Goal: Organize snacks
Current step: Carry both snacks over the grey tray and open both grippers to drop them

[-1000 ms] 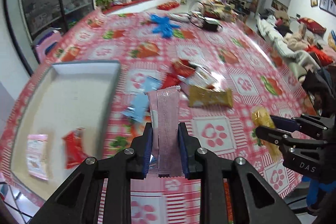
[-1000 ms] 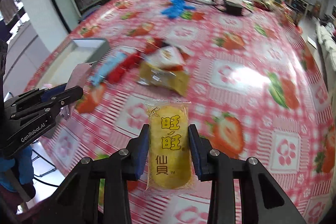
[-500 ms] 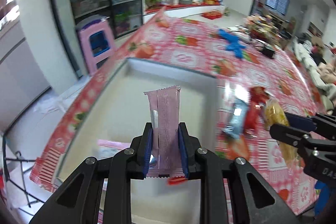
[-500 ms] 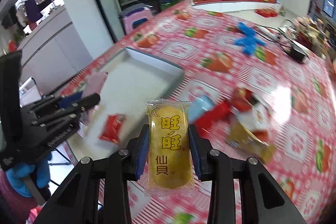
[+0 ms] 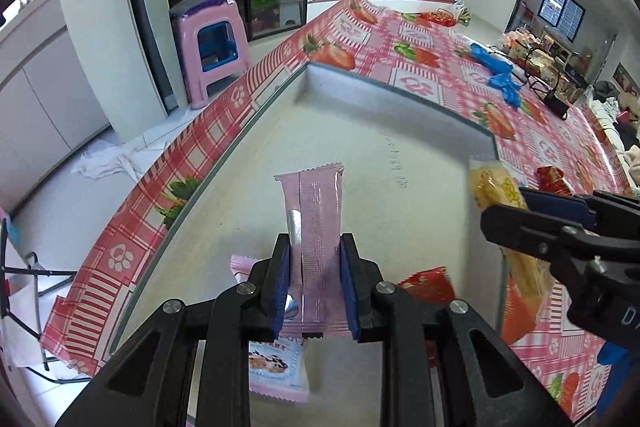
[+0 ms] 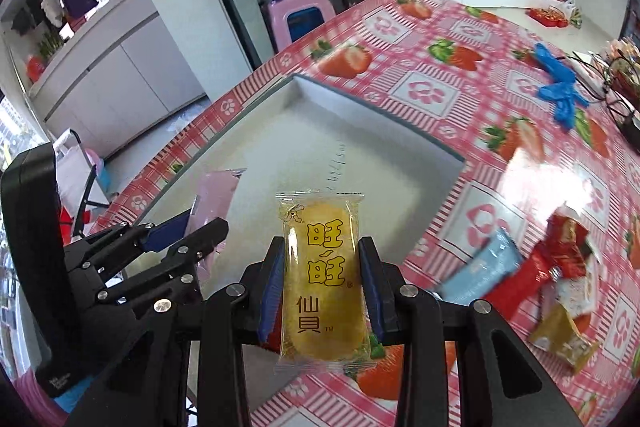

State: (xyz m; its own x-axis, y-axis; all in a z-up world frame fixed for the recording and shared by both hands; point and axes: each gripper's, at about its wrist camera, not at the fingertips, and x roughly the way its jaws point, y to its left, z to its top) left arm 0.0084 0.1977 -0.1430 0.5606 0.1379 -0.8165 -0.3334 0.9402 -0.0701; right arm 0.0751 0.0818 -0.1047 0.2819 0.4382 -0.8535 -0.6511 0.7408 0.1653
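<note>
Tray (image 5: 256, 131), shallow and white-walled, sits on the worktop (image 5: 432, 83) with its strawberry-check cloth, close to the worktop's left edge. Left claw (image 5: 314, 283) is pinching a pink wafer packet (image 5: 316, 211) upright between its blue pads; packet hangs over the tray floor. In the left wrist view, under this claw and toward 6 o'clock, a pink packet with a cartoon print (image 5: 276, 367) lies flat in the tray; a red packet (image 5: 428, 285) lies just beside it toward 3 o'clock, also inside the tray

Right claw (image 6: 322, 291) is pinching a yellow rice-cracker packet (image 6: 322, 279) lengthwise, printed face toward the camera. It sits over the tray's near right corner; whether above the tray floor or the rim, cannot tell. From the left wrist view the right claw enters at 3 o'clock, the yellow packet crossing the tray's right wall. From the right wrist view the left claw stands at 9 o'clock, the pink packet partly hidden behind its fingers

Loose snacks still on the cloth, right wrist view, toward 3 to 4 o'clock: light blue packet (image 6: 480, 267), red packet on the cloth (image 6: 560, 247), gold packet (image 6: 560, 339); these are blurred. Blue gloves (image 6: 560, 87) lie well apart toward 1 o'clock. Pink stool (image 5: 208, 43) stands on the floor beyond the worktop's left edge
</note>
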